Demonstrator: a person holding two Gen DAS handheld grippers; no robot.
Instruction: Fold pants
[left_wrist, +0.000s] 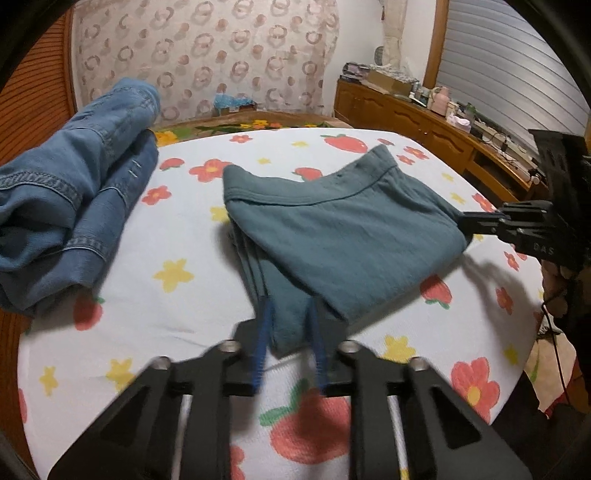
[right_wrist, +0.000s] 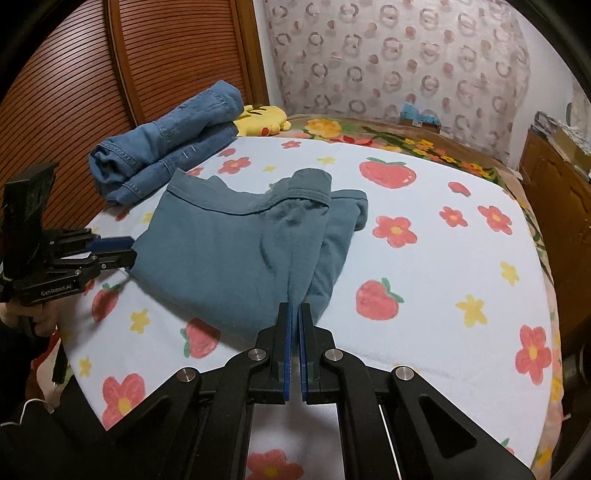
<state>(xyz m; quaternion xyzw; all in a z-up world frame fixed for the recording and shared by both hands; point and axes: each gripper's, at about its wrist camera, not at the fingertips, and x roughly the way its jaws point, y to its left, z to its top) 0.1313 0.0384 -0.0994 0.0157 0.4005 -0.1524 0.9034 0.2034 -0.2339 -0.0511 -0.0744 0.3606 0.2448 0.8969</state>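
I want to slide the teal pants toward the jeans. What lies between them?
Only bare sheet separates teal pants and jeans, clearest in the left wrist view.

The bed is covered with a white sheet printed with red flowers, yellow flowers and strawberries. At the far end a brown floral blanket shows from under the sheet. Directly on the sheet lie teal pants, folded into several layers, near the middle. Folded jeans lie at the far left corner, apart from the pants. A yellow plush toy lies just behind the jeans, touching them.
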